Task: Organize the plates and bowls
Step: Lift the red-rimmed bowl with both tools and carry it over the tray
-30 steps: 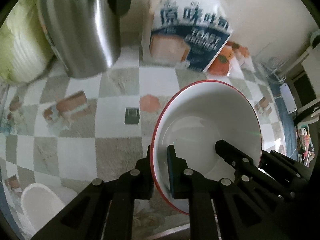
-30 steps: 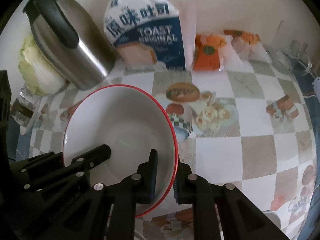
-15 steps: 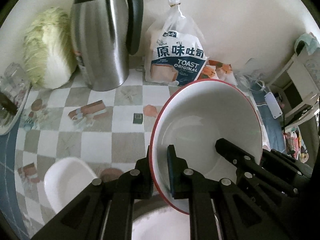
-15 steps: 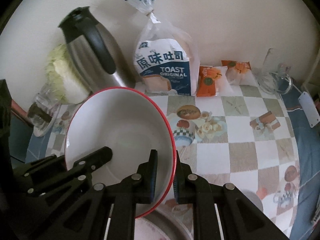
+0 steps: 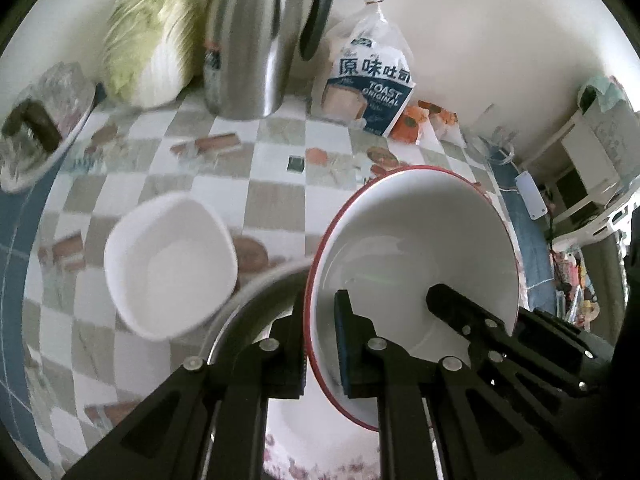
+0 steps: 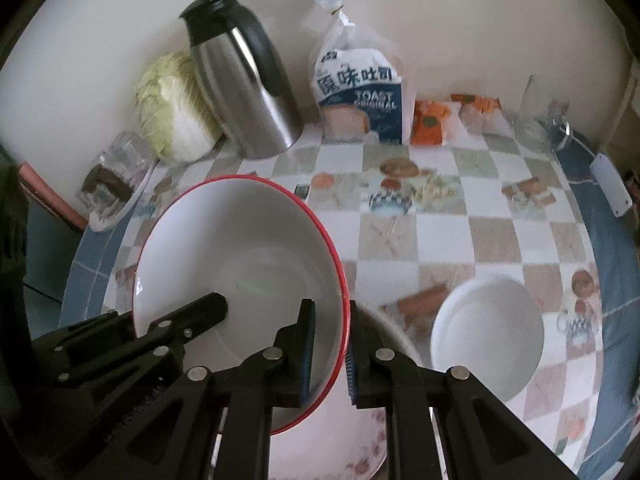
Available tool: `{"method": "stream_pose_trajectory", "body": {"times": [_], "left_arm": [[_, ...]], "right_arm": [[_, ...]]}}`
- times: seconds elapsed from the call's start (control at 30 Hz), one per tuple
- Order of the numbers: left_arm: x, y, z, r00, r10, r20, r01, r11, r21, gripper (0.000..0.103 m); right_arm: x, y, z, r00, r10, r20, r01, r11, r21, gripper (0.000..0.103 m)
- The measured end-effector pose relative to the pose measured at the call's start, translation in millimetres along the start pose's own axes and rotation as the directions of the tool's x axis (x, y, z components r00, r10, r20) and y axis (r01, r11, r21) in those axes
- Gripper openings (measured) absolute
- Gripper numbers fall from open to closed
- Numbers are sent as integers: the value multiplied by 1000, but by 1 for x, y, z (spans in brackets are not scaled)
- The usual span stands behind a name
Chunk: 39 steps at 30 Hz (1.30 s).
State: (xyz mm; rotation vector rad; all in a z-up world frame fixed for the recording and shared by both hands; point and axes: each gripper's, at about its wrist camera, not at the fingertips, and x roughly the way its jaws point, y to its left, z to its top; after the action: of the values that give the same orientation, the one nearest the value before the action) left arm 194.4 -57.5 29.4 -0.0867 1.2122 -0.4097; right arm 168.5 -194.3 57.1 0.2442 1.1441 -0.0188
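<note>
Blue and white on the bread bag [image 5: 370, 84] in the left view, we read "TOAST ORIGINAL" under Chinese characters. Our left gripper [image 5: 320, 344] points steeply down, clamped on the rim of the red-rimmed bowl [image 5: 412, 256], which hangs above the checked surface [image 5: 276, 184] and a floral plate [image 5: 320, 448]. In the right view the bag [image 6: 360, 96] reads "TOAST". Our right gripper [image 6: 330, 354] pinches the bowl's [image 6: 240, 248] opposite rim, beside a small bowl [image 6: 488, 328].
</note>
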Motion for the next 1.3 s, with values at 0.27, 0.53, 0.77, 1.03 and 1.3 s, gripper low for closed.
{"method": "stream_pose_trajectory", "body": {"times": [0.27,0.53,0.77,1.03,1.3], "left_arm": [[-13,9,-35,999,15,29,-14,999,-29,12],[-10,21,-66,1000,-1,25,3,997,-80,12],[-11,22,-79,999,0,40,3,997,-80,12],[-6,19,-84,999,-6,43,9,997,-73,12],[0,9,-82,1000,-2,15,2,1000,-25,12]], "right_arm": [[-10,10,-30,999,31,-8,-31,1000,2,15],[-6,12,-65,998,64,-11,-64,998,18,15],[-7,11,-86,997,77,6,-77,996,35,15],[-8,8,-93,998,65,21,-66,996,59,15],[-2,-10,-99,995,103,18,-104,983,150,15]]}}
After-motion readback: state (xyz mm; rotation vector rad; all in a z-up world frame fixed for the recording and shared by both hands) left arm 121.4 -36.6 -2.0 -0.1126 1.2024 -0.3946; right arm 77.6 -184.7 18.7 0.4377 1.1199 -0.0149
